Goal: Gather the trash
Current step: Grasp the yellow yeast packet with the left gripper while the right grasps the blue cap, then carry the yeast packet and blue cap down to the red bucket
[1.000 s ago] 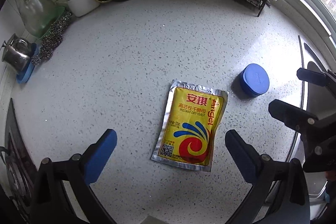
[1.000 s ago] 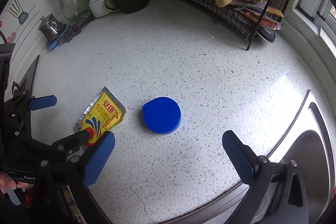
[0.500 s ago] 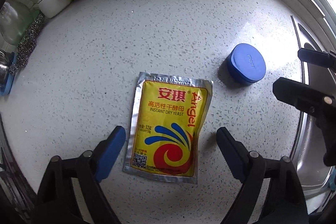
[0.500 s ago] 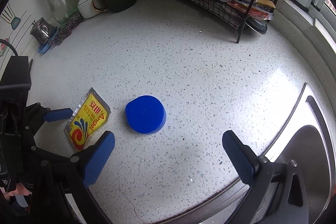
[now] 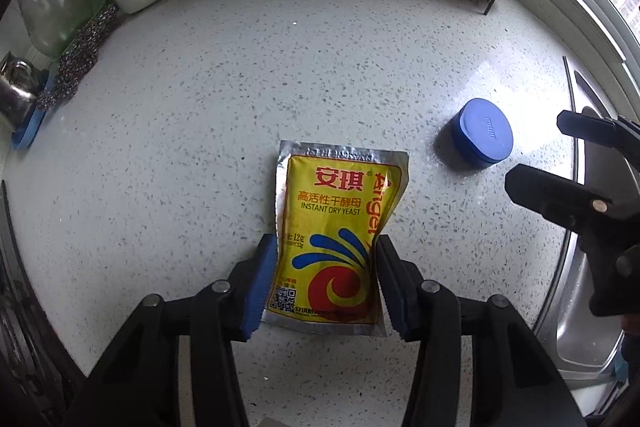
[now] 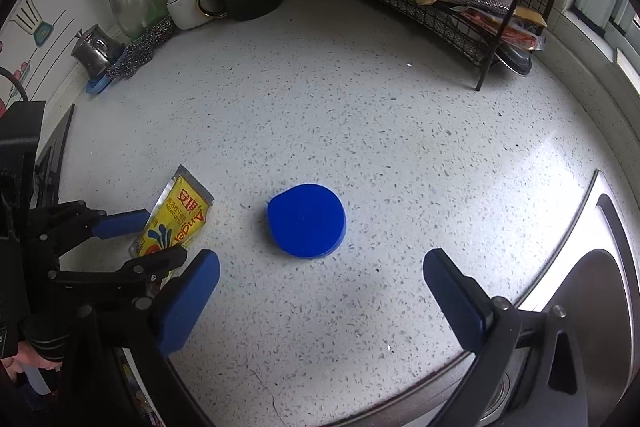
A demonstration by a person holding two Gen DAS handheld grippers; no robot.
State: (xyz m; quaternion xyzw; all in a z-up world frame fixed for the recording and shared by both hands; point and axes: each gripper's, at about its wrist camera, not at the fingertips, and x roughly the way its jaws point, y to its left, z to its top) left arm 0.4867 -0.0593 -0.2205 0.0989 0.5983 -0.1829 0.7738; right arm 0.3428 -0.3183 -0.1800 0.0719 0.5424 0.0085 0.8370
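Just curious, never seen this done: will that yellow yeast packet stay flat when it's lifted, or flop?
Probably flop: the yeast packet already buckles where the closing left fingers press its edges. It looks thin and flat, so likely light. Its shiny foil may be slippery.

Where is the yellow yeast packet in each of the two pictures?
Left wrist view: the yeast packet lies low in the middle, between the closing jaws of the left gripper, whose pads touch its edges.
Right wrist view: the packet is at the left, beside the open right gripper.
Shared landmark: the blue lid, just right of the packet in both.
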